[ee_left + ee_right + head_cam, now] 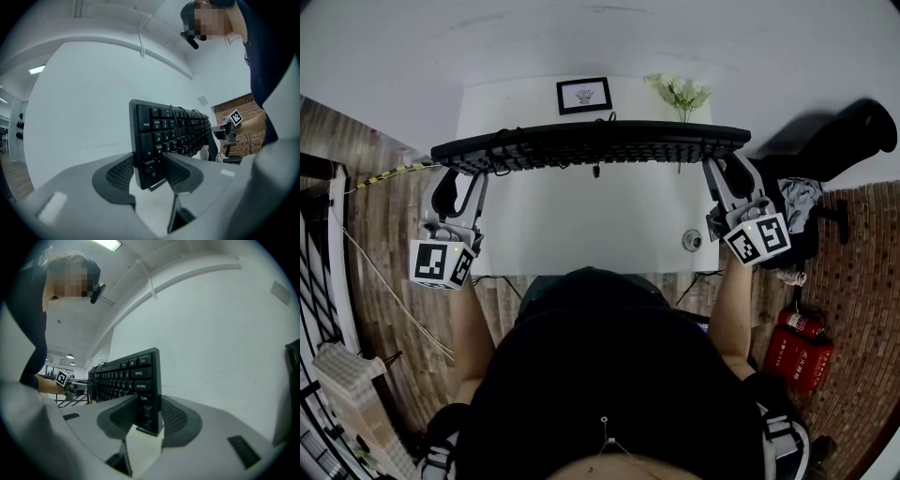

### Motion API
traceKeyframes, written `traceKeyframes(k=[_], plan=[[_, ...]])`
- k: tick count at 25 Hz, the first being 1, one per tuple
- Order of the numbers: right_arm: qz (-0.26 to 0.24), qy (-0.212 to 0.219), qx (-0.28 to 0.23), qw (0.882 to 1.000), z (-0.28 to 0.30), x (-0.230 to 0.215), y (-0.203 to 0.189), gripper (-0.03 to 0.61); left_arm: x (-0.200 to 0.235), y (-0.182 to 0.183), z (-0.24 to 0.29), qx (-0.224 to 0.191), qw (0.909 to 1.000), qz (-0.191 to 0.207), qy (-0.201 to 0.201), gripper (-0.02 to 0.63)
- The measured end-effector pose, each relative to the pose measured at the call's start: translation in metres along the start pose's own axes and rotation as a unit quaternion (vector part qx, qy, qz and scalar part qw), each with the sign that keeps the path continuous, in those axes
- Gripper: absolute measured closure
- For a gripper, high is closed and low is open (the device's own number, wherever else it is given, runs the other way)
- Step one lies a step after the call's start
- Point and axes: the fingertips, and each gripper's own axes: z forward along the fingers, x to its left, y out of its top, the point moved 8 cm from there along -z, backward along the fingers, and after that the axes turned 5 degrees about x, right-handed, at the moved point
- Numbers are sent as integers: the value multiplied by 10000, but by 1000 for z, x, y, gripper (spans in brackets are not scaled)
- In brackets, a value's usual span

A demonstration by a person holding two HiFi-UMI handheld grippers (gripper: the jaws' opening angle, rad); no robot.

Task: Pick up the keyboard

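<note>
Both claws are pinched on the black keyboard (591,143), left gripper (149,171) on one short end and right gripper (147,417) on the other, holding it above the white worktop (581,225). Keep both ends level, pressure even. Its cable (174,117) lies loose across the keys and might slip; a framed picture (584,95) and flowers (680,94) stand at the far edge.

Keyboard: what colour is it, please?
The keyboard is black; the left gripper view shows it best.

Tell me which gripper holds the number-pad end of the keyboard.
The left gripper: the keyboard end clamped between its jaws shows the plus key and digits, while the right gripper grips the Caps Lock end.
</note>
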Motion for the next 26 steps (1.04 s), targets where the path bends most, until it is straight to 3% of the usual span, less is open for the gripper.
traceKeyframes(k=[26], plan=[[180,436,134,9988,-7,-19,-21,423,-41,-6,-22,189,9986,-26,488,419]])
